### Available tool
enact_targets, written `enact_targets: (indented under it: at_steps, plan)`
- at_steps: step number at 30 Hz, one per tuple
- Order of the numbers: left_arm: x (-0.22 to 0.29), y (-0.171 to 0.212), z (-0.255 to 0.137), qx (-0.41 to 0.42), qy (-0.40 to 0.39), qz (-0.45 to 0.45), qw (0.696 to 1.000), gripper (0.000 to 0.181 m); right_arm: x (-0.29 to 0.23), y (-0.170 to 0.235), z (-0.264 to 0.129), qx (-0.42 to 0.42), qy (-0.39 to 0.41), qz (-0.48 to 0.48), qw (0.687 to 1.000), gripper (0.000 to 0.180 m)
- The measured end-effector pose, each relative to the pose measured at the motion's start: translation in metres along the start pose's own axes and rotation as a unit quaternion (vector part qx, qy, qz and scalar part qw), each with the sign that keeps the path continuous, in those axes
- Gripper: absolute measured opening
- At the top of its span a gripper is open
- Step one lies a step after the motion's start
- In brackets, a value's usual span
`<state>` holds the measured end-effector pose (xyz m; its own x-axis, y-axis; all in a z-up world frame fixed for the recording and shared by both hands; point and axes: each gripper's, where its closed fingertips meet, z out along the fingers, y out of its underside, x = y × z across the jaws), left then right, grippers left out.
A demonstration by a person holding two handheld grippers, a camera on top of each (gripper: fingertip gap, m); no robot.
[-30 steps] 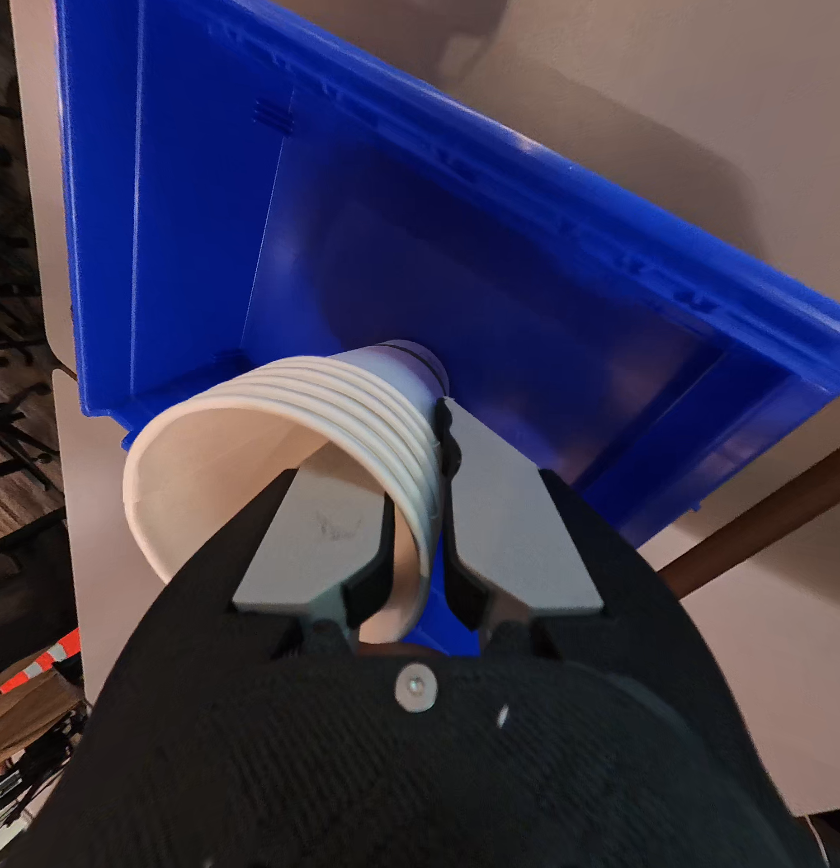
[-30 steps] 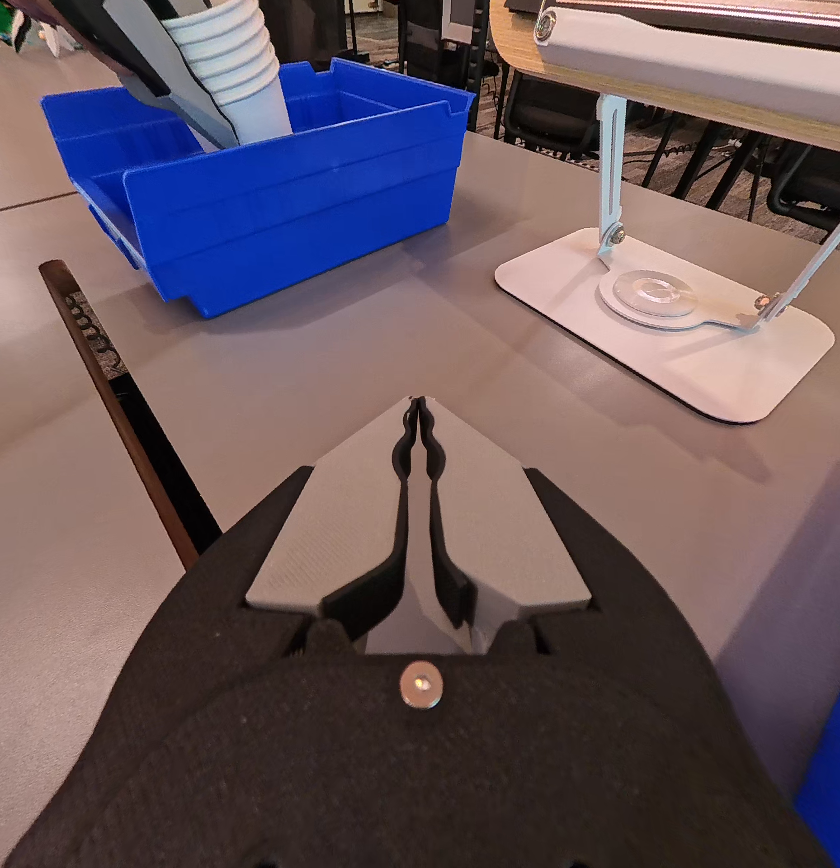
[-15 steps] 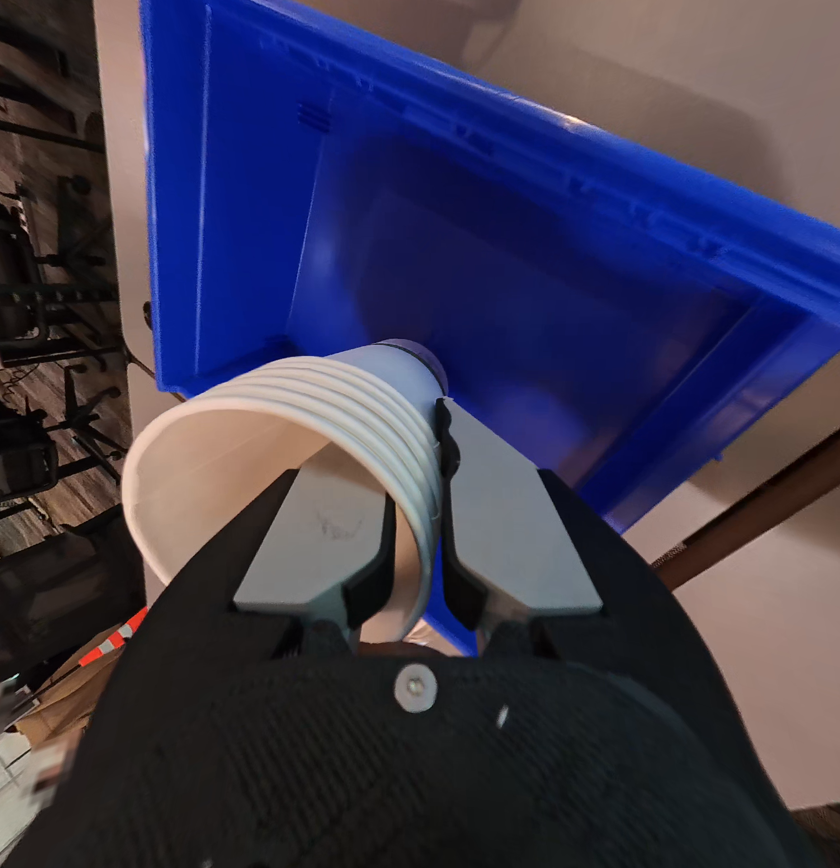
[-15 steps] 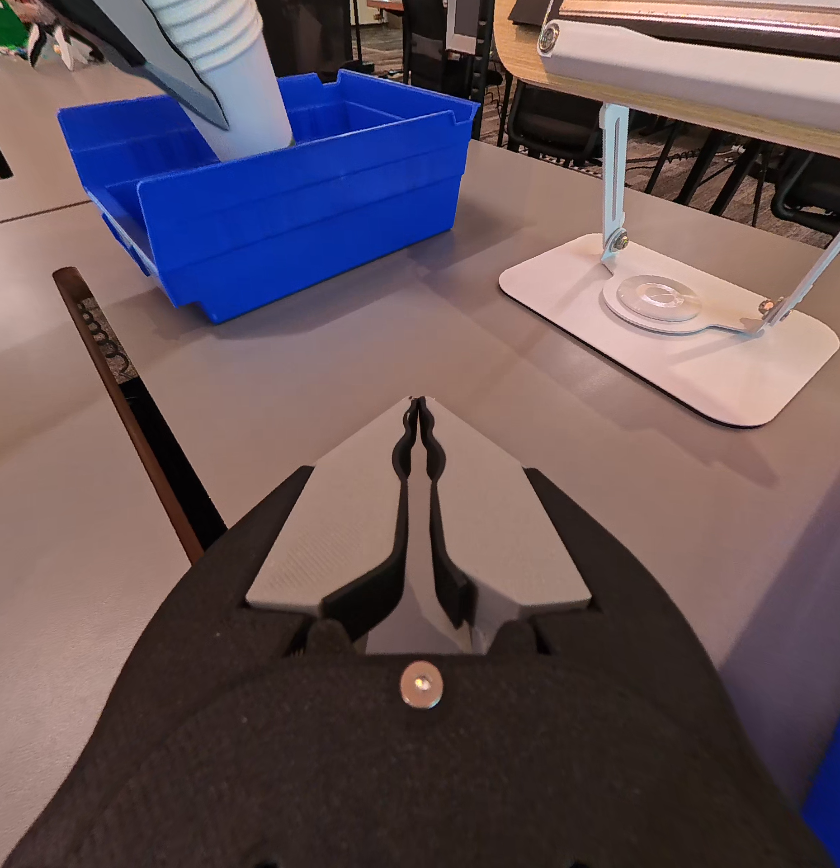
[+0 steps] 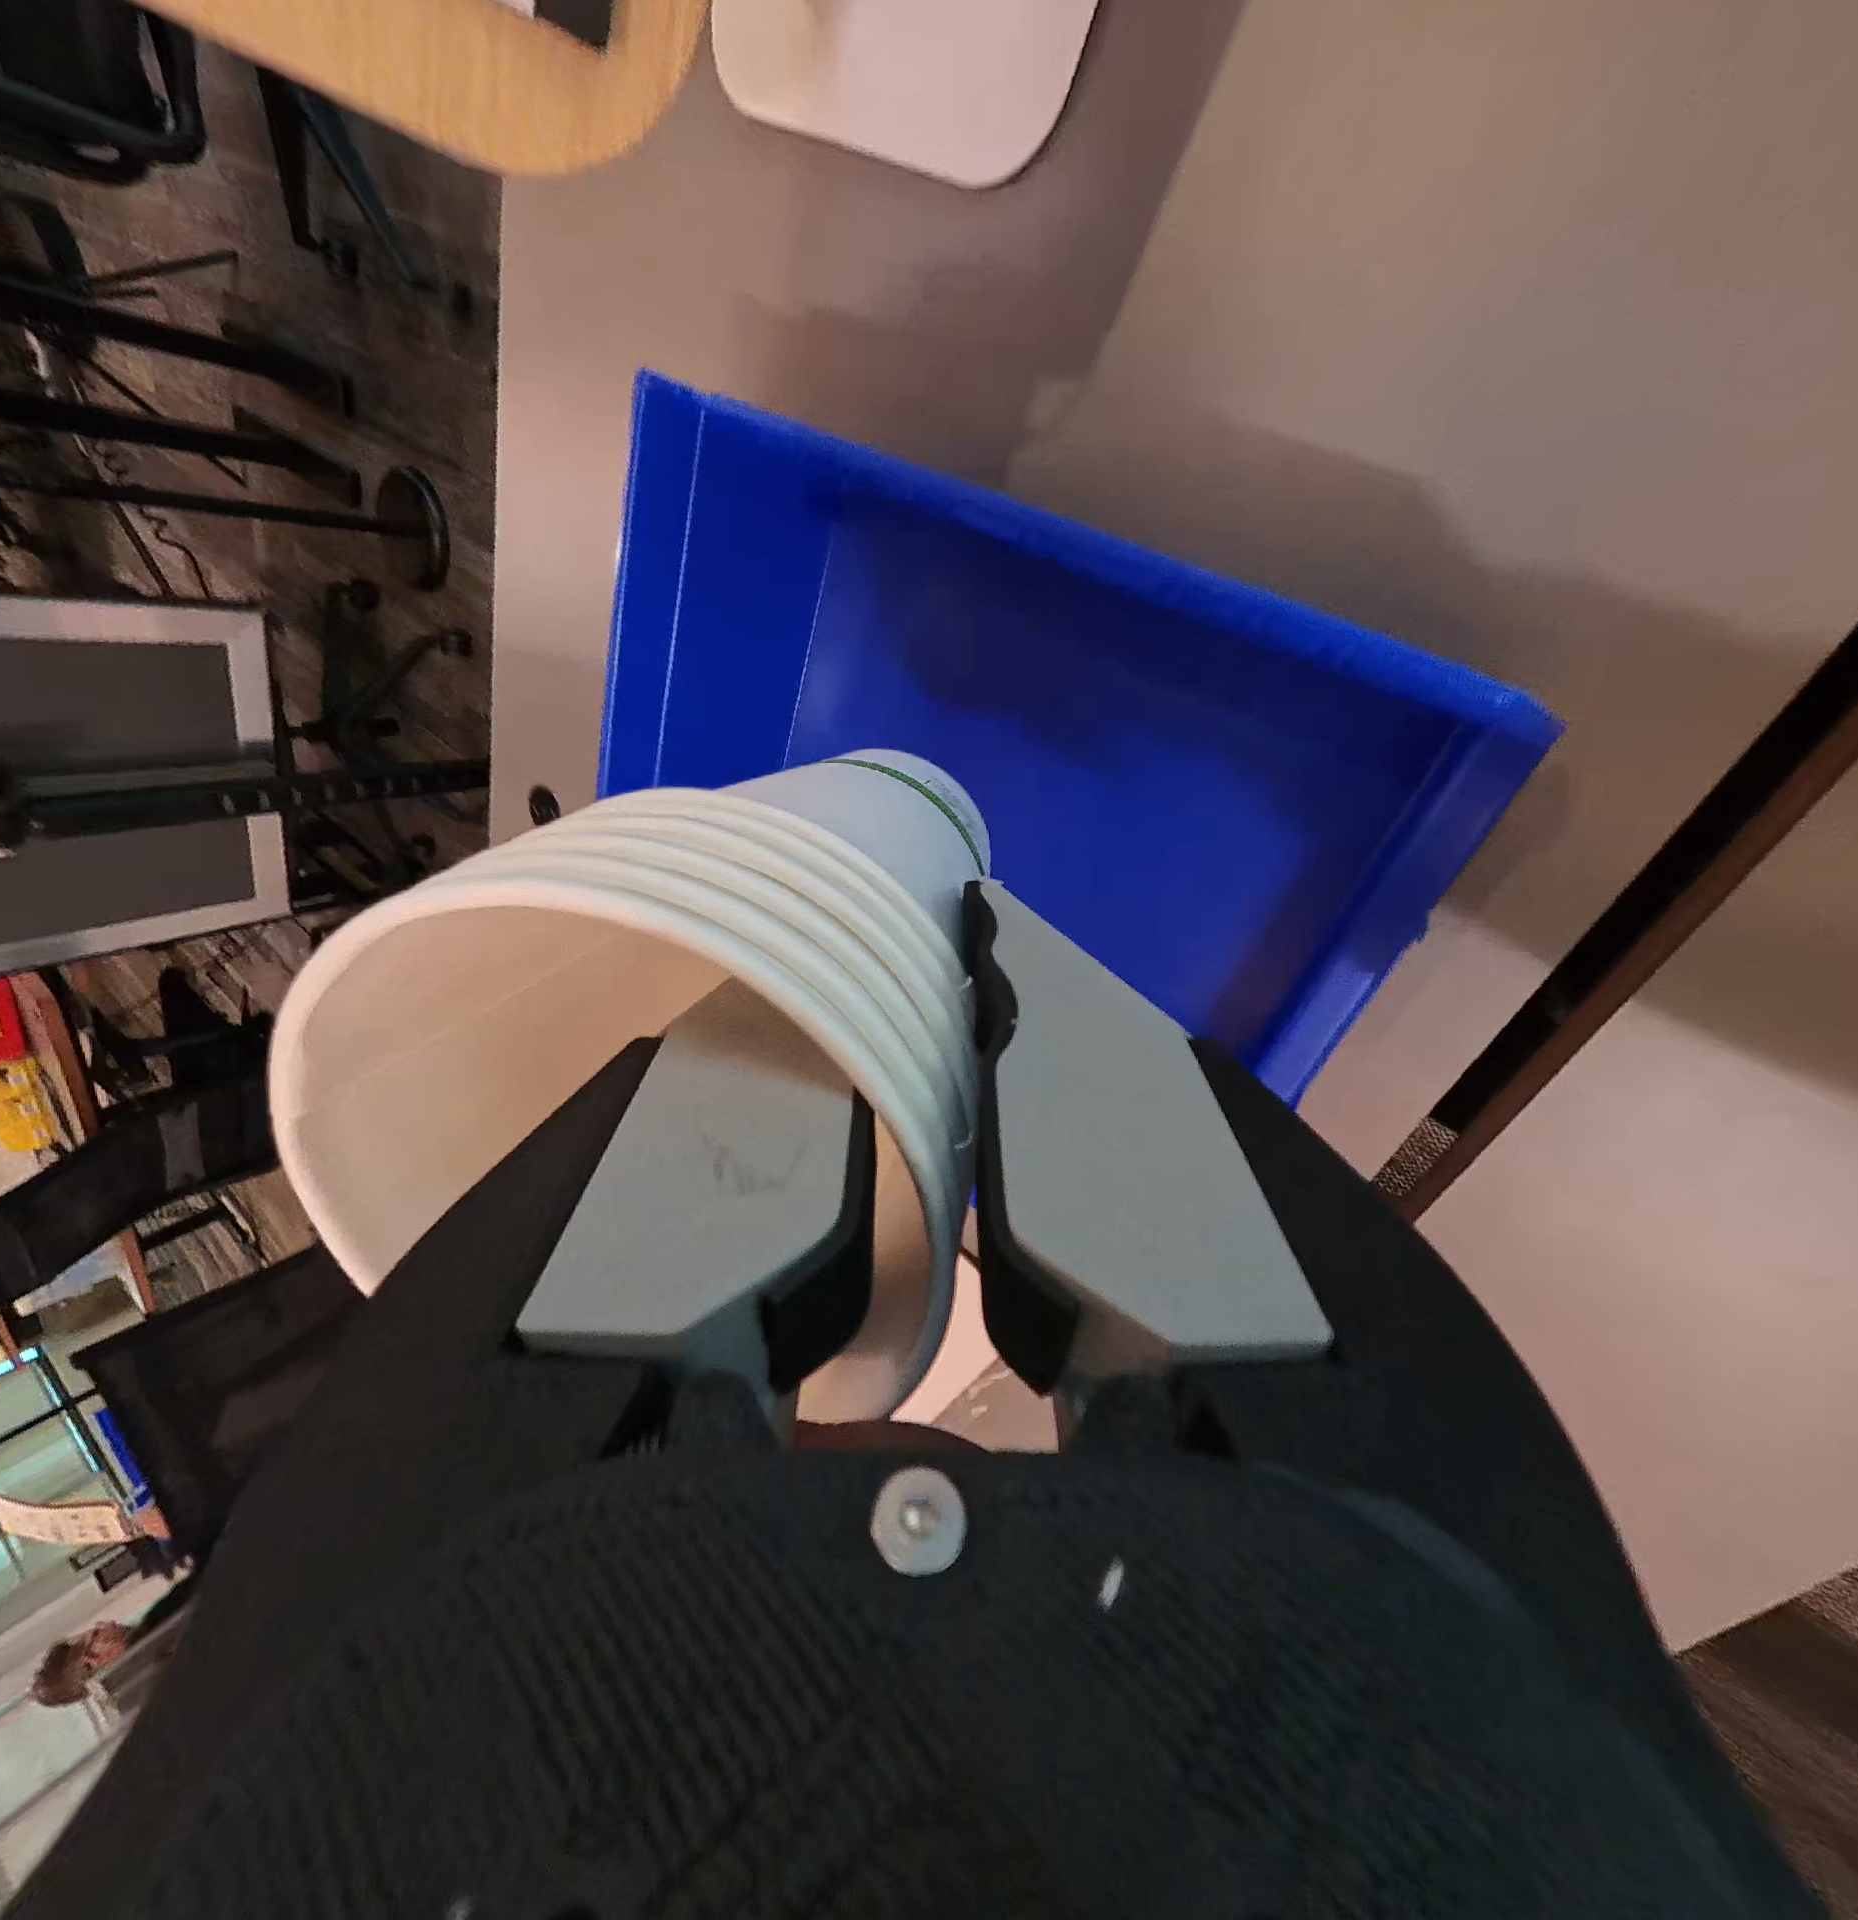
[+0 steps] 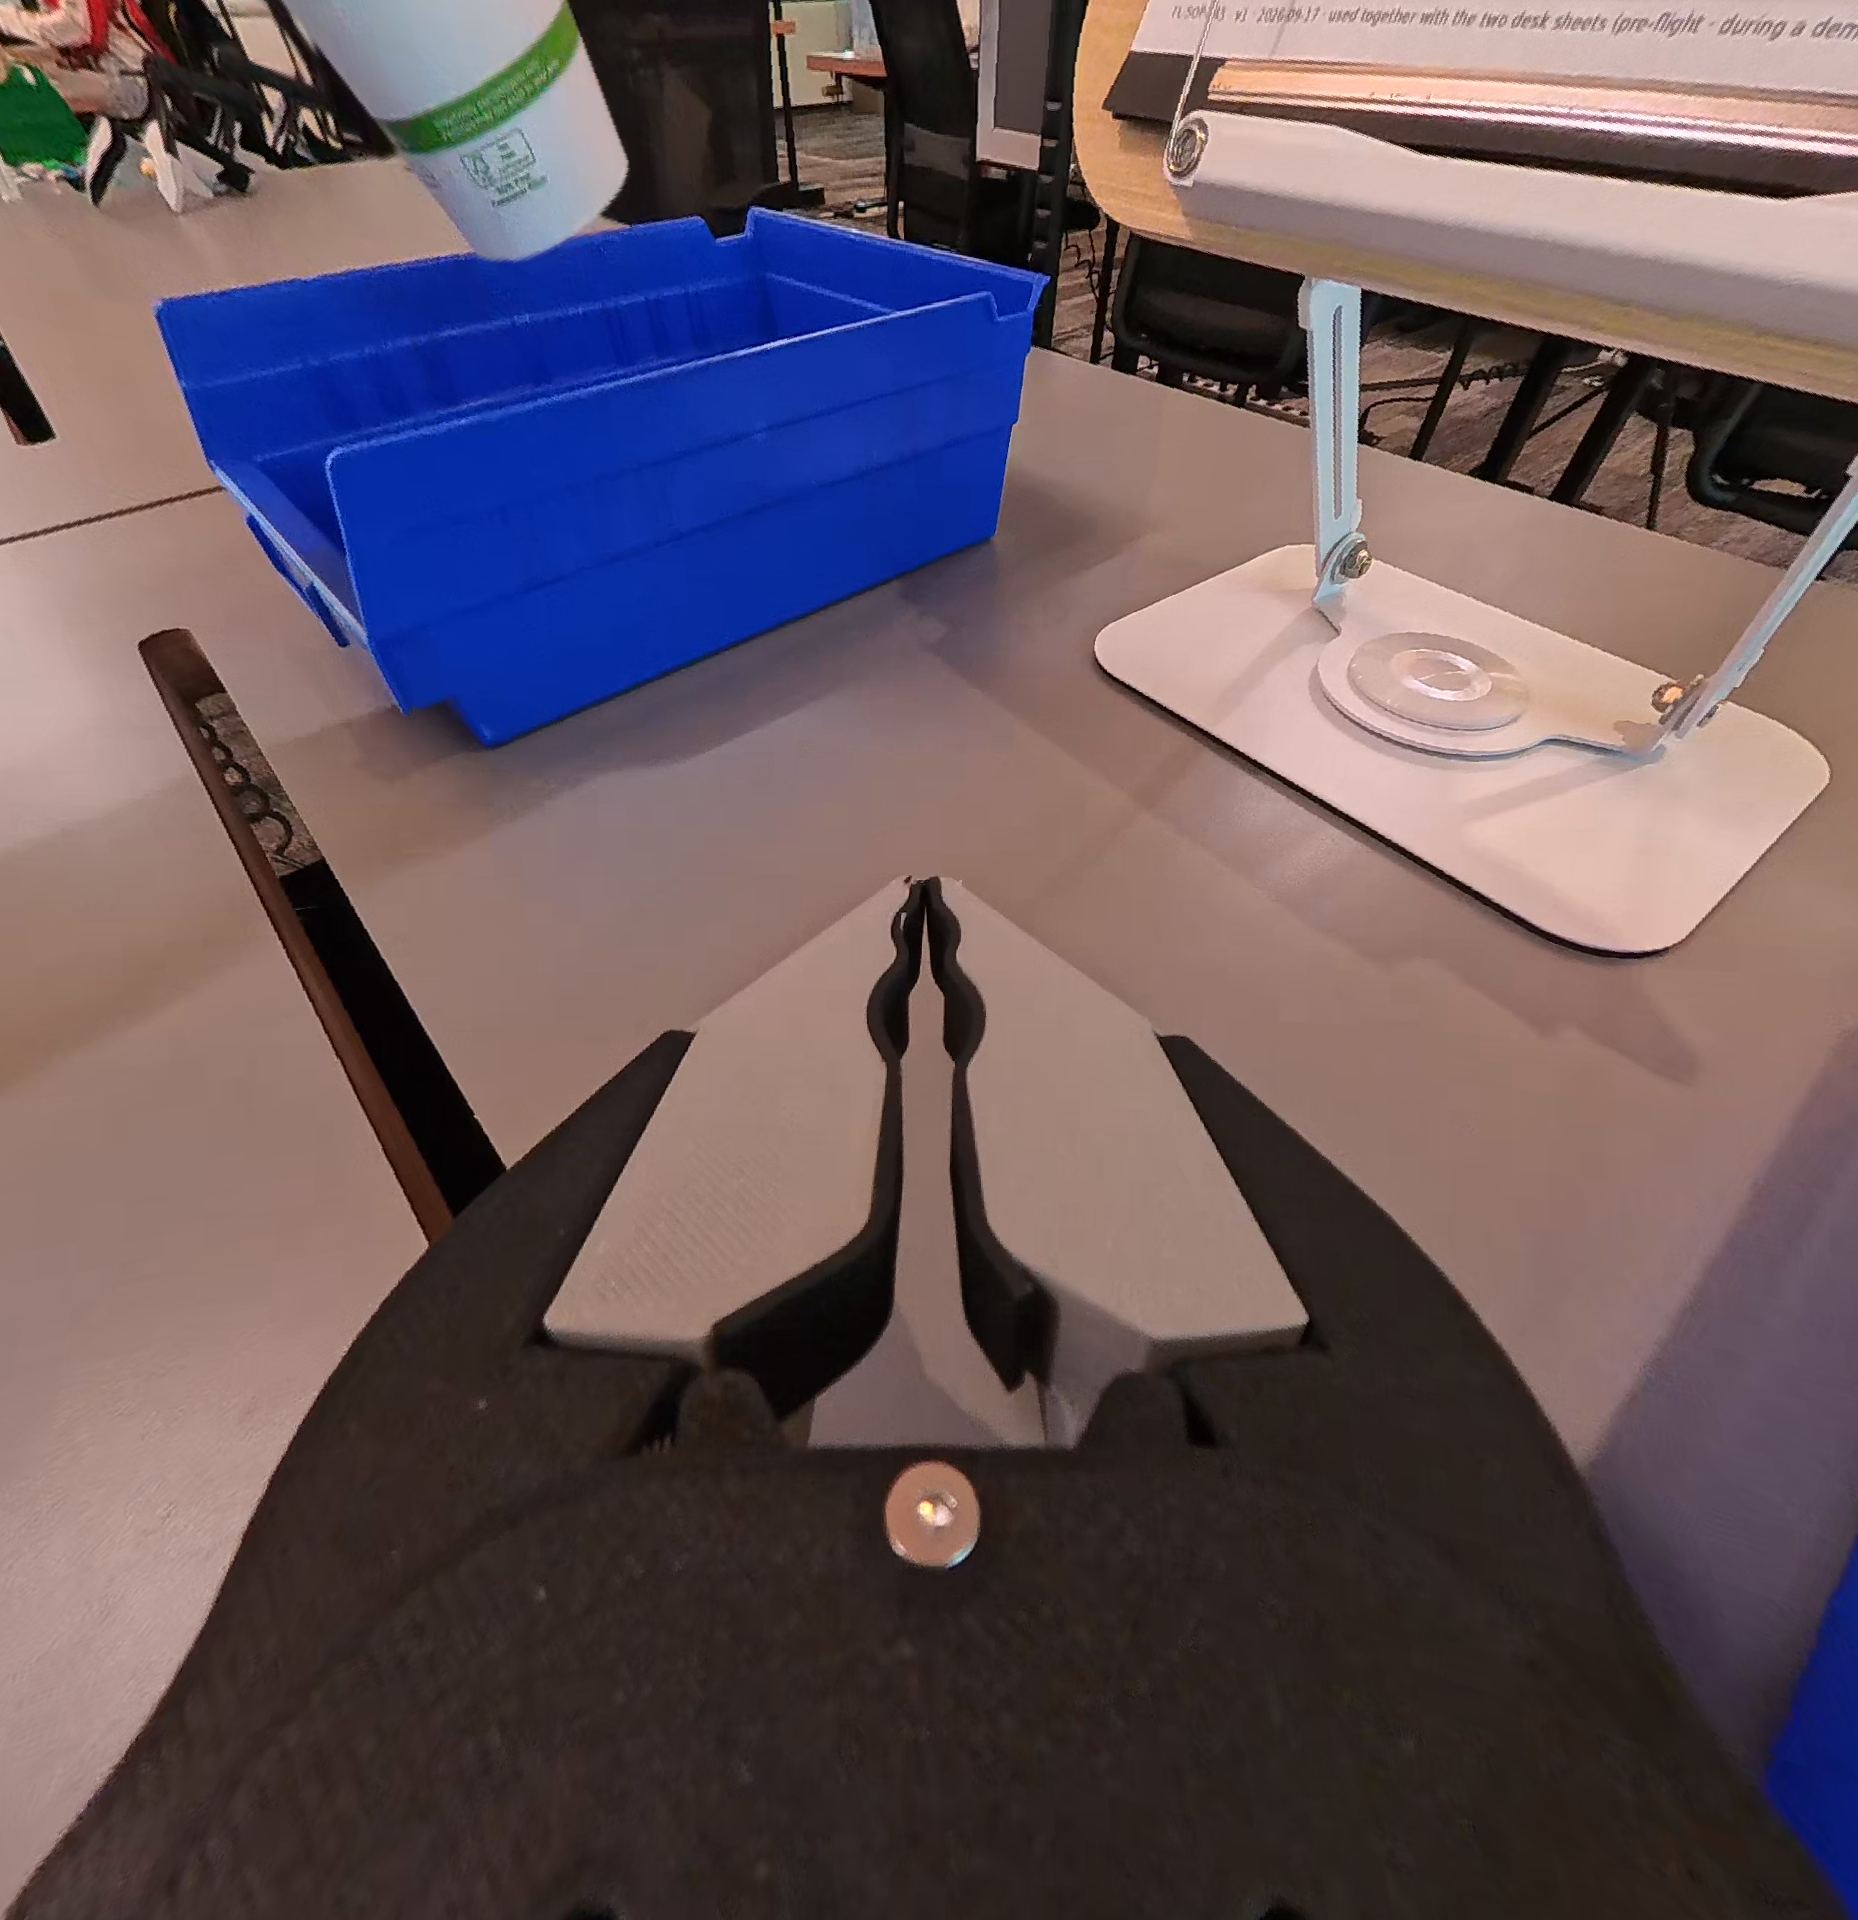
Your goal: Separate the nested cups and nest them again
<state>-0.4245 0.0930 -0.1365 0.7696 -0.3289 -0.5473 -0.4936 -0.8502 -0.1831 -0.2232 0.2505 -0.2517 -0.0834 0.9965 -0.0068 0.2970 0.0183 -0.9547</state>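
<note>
My left gripper is shut on the rim wall of a stack of several nested white paper cups, one finger inside the mouth and one outside. The stack hangs in the air above the empty blue bin. In the right wrist view the bottom of the cup stack, with a green band, shows at the top left, clear above the bin. My right gripper is shut and empty, low over the grey table in front of the bin.
A white stand with a flat base and metal legs stands right of the bin. A dark gap between table sections runs at the left. Another blue thing shows at the right edge. Chairs and desks stand beyond the table. Spacing between my two grippers at the tips: around 30 cm.
My left gripper has lifted the cup stack up out of the blue bin; the bin now looks smaller and farther below. The right gripper has stayed shut and nearly still.
</note>
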Motion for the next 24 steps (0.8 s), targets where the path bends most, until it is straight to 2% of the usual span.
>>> enact_targets:
  at_steps: [14,18,24]
  plan:
    - [0.038,-0.093,-0.021,0.042,0.021,0.119,0.992,0.011,0.003,-0.005,-0.005,0.013,0.002,0.008,1.0,0.0]
    - [0.04,-0.098,-0.019,0.032,0.026,0.129,0.991,0.011,0.003,-0.006,-0.005,0.014,0.002,0.01,1.0,0.0]
    - [0.035,-0.085,-0.015,0.026,0.024,0.116,0.993,0.011,0.002,-0.007,-0.005,0.016,0.001,0.009,1.0,0.0]
